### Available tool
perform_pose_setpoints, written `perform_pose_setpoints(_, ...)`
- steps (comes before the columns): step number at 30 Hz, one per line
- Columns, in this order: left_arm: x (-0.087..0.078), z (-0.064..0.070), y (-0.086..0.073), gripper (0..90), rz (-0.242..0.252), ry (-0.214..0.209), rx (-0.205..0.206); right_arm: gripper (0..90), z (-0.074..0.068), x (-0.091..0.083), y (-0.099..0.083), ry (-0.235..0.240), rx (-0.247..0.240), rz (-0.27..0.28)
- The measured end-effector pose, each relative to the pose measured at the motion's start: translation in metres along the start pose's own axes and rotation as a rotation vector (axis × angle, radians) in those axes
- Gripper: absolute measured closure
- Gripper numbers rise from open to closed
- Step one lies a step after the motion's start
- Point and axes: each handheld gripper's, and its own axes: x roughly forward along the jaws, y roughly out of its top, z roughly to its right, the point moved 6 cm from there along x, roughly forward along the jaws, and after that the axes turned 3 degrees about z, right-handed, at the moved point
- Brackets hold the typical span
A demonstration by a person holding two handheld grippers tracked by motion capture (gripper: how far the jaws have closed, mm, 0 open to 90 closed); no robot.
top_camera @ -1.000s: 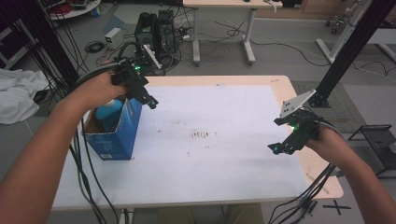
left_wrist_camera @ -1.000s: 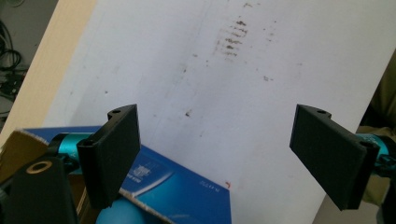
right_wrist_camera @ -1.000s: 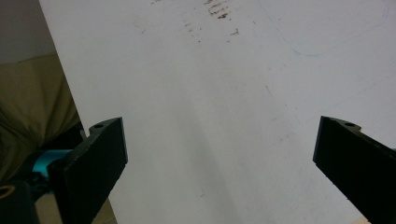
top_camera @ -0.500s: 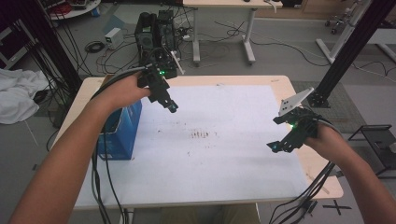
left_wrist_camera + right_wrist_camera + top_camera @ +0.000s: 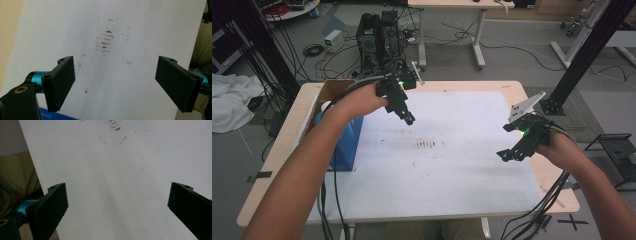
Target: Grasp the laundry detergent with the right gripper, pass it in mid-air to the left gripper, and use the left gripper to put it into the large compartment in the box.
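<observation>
My left gripper [image 5: 407, 118] hovers over the far left part of the white sheet [image 5: 452, 165], just right of the blue cardboard box [image 5: 343, 145]. In the left gripper view its two black jaws stand wide apart around nothing [image 5: 116, 83], with brown smudges [image 5: 106, 41] on the sheet beyond. At the right edge of the sheet my right gripper [image 5: 508, 154] hangs low, carrying its grey three-cornered plate [image 5: 524, 106]. Its jaws are spread wide and hold nothing [image 5: 117, 207].
The open blue box holds a pale object [image 5: 325, 107] I cannot identify. A wooden table [image 5: 302, 100] rims the sheet. Behind it stand a computer tower [image 5: 379, 35], cables, another table's legs [image 5: 478, 35] and a black frame post [image 5: 584, 55].
My left gripper has travelled from above the blue box rightwards and forward, out over the white sheet. The right gripper has barely shifted.
</observation>
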Motion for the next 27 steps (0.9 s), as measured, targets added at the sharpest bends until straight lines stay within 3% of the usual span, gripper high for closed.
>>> perform_pose_setpoints(19,0.009,0.0035,-0.0016,16.3,-0.014,-0.003,-0.007,2.0,-0.0016,0.0015,0.0031,0.004,-0.007,-0.005)
perform_pose_setpoints(27,0.0096,0.0052,-0.0025,16.3,0.004,-0.01,-0.013,2.0,-0.0028,0.0009,0.0031,0.001,-0.009,-0.003)
